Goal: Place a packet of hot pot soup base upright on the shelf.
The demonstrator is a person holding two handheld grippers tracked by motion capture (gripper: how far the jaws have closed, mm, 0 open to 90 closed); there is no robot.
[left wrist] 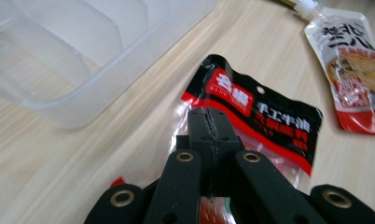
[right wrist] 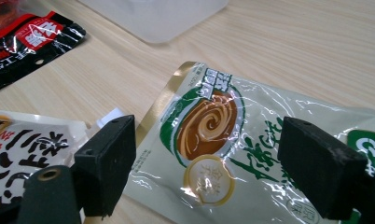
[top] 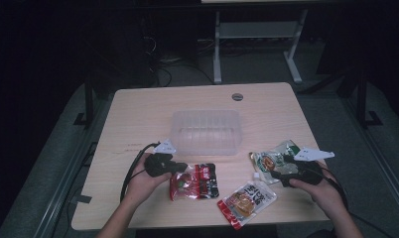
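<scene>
My left gripper (left wrist: 209, 116) is closed on the edge of the red-and-black snack packet (left wrist: 255, 116), which lies on the table (top: 138, 114) just in front of the clear plastic bin (top: 206, 131). I should lift it gently and keep it level, so the thin film does not slip out. Its long axis runs almost across the table, with the printed top pointing right. My right gripper (right wrist: 209, 163) stands wide open above the green sauce pouch (right wrist: 213, 135).

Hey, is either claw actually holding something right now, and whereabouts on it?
The left claw is shut on the red packet, pinching its near edge. The right claw is open around the green pouch, gripping nothing.
</scene>
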